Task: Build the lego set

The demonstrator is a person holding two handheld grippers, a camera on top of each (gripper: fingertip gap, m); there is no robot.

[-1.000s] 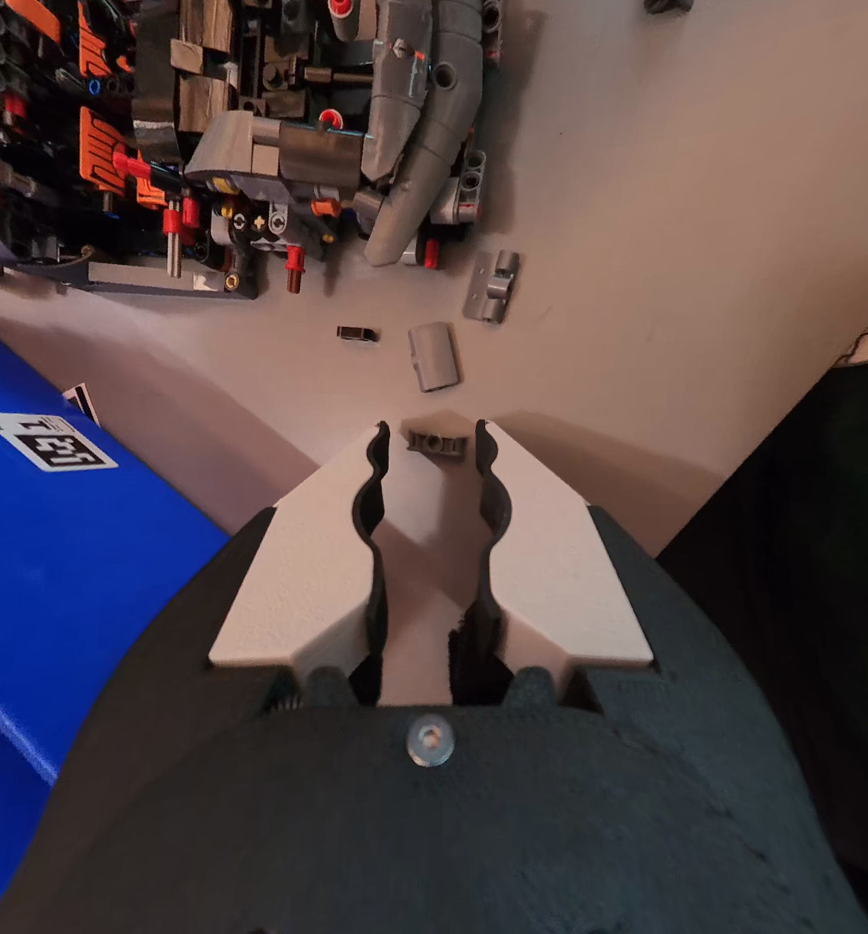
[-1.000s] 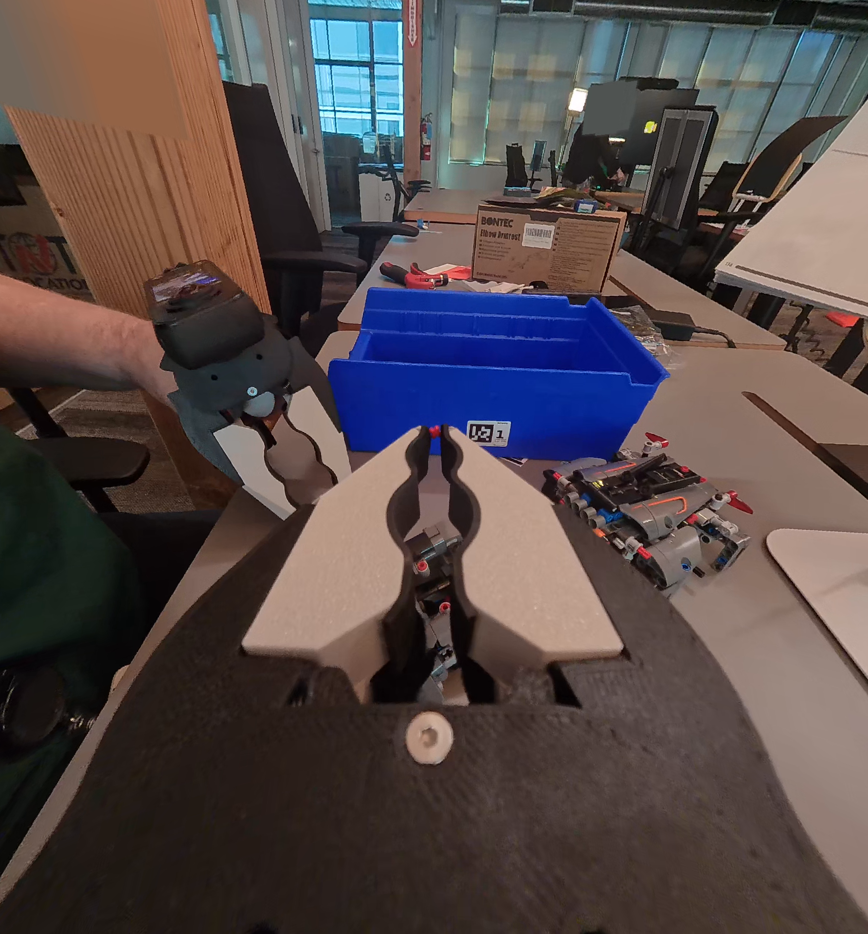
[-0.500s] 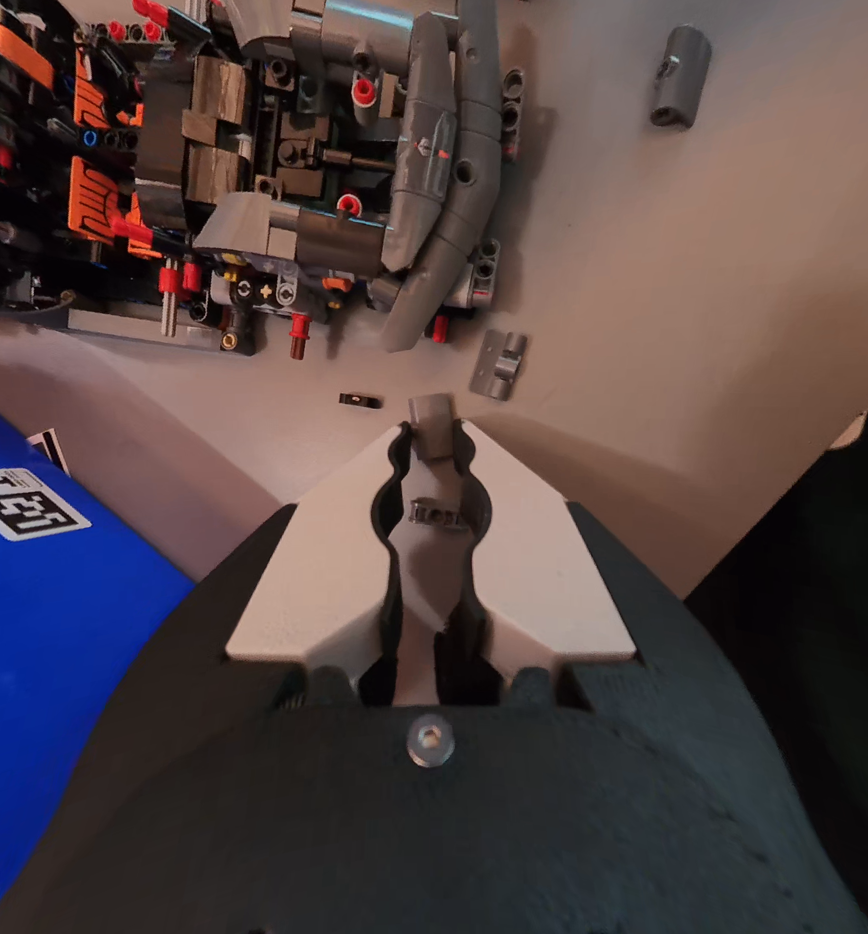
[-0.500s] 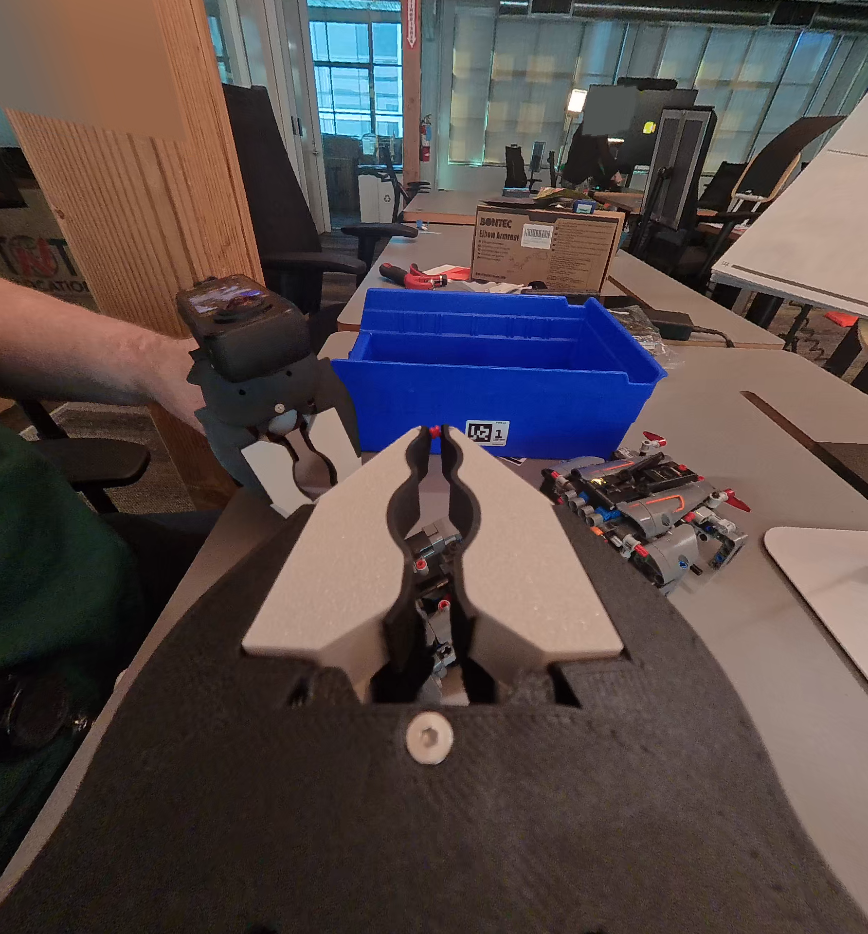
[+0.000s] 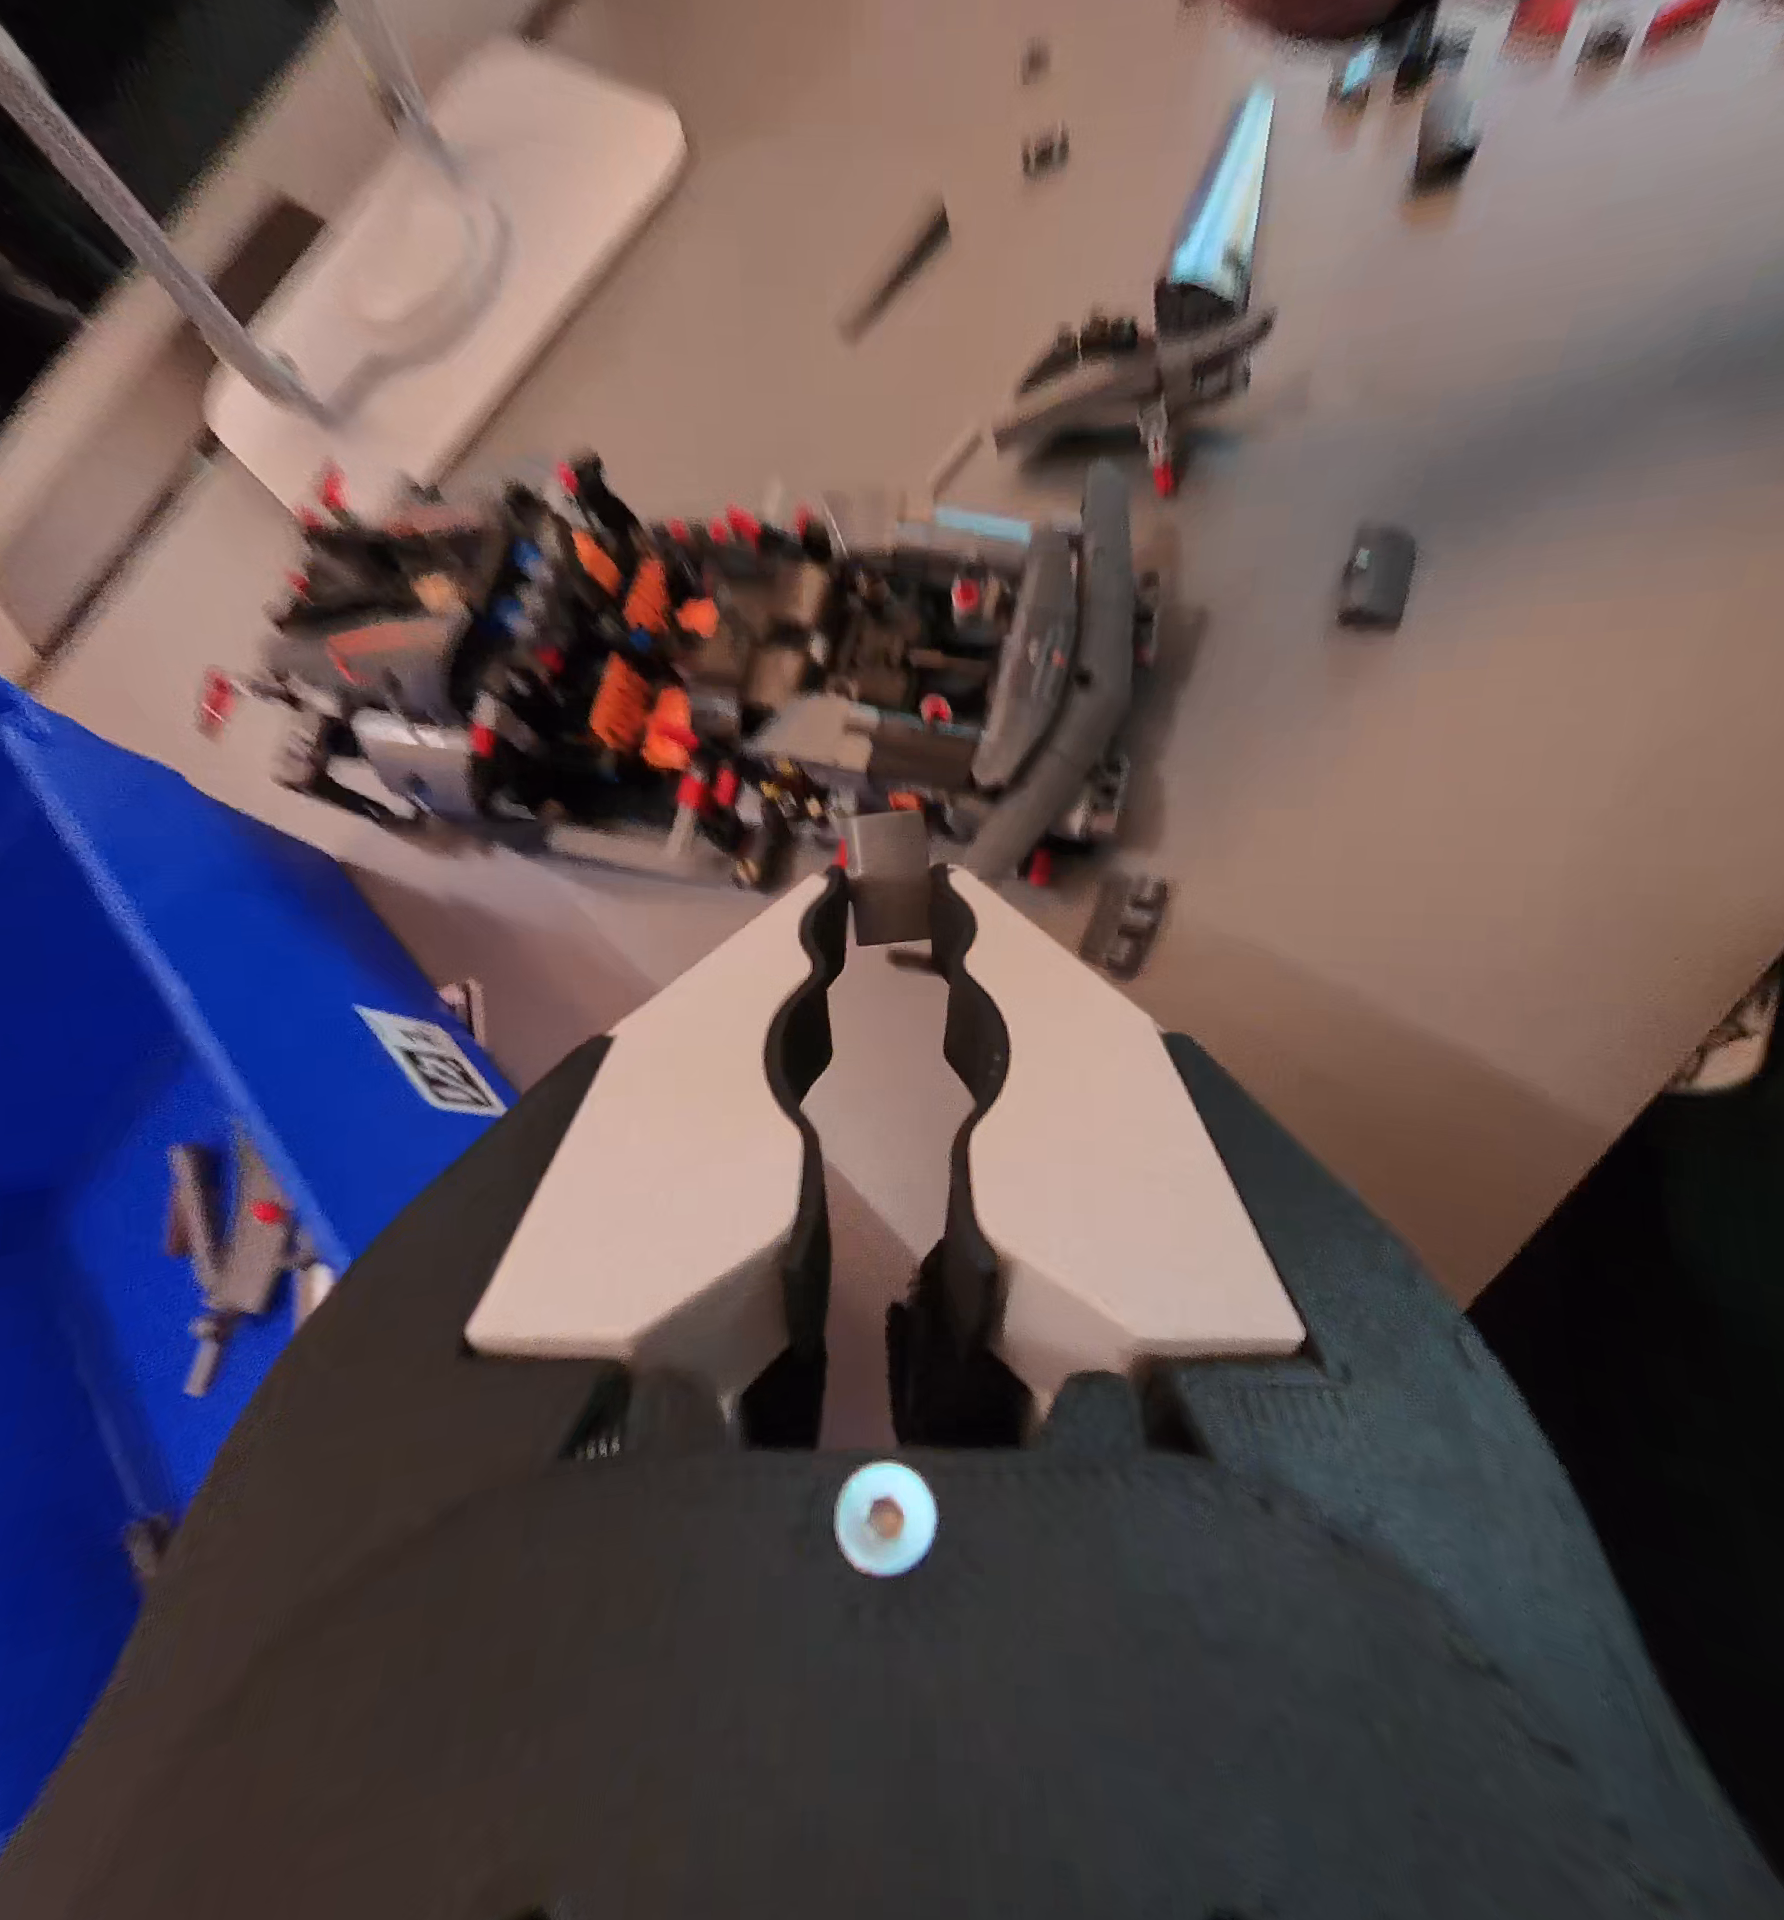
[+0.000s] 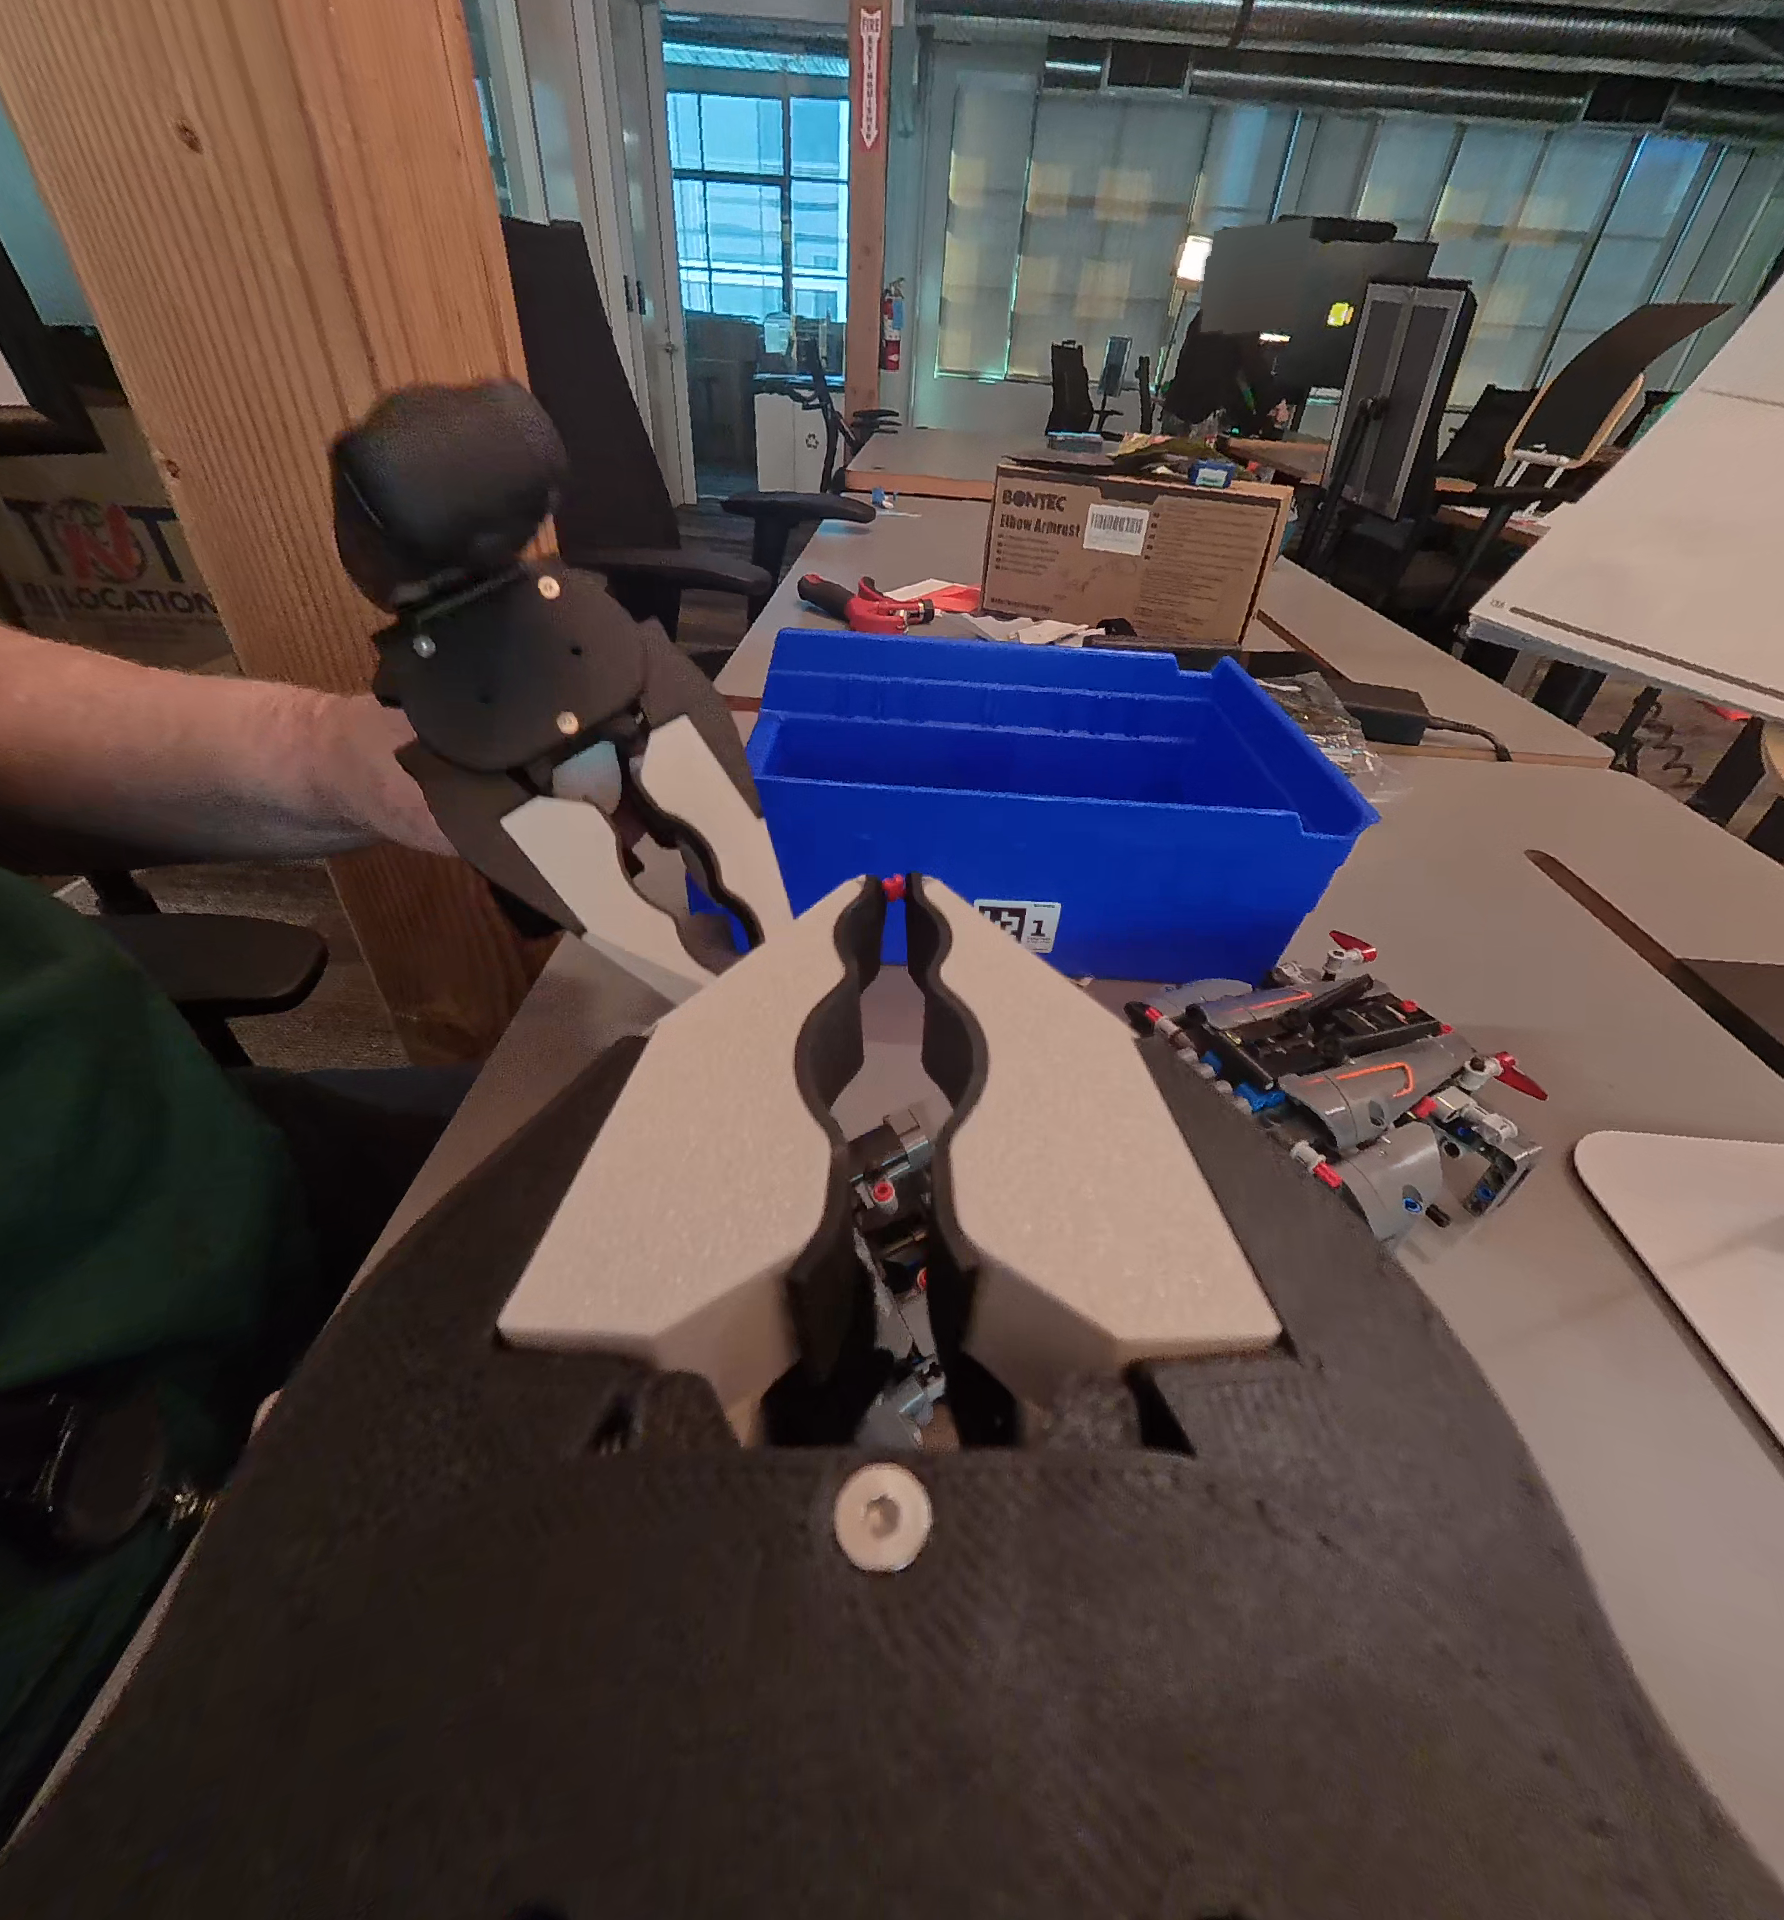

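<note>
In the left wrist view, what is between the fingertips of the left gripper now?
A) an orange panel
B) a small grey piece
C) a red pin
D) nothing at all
B: the left gripper pinches a small grey piece at its fingertips, held up in front of the partly built lego car; the picture is blurred, so the exact shape of the piece cannot be told.

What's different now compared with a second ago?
The left gripper came down over a small grey piece on the table, closed on it and lifted it up. The right gripper kept its hold on a small lego assembly; the big model and blue bin stayed put.
</note>
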